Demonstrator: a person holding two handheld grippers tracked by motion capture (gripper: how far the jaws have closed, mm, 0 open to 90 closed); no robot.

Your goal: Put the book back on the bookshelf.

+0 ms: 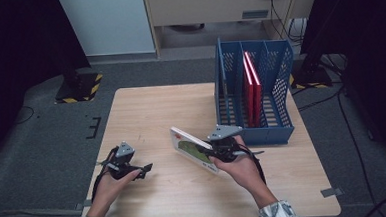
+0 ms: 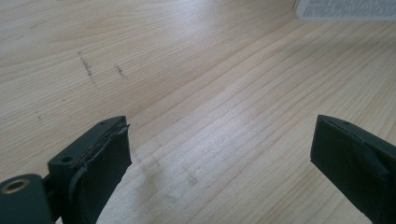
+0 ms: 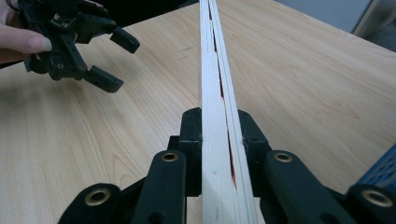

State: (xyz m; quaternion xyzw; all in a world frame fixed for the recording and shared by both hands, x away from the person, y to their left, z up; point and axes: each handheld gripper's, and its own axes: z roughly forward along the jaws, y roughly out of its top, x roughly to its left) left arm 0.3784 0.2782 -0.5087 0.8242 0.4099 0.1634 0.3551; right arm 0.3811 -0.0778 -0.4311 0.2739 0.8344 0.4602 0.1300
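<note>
Holding a thin book edge-up over a pale wooden bench.
Right gripper fingers pinch the book; left gripper fingers gape empty above bare wood; blue file rack behind, grey carpet around.

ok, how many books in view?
3: two red books upright in the blue file rack, one book clamped in the right tool. Rack walls may hide more.

Two red books stand in a blue rack.
</note>
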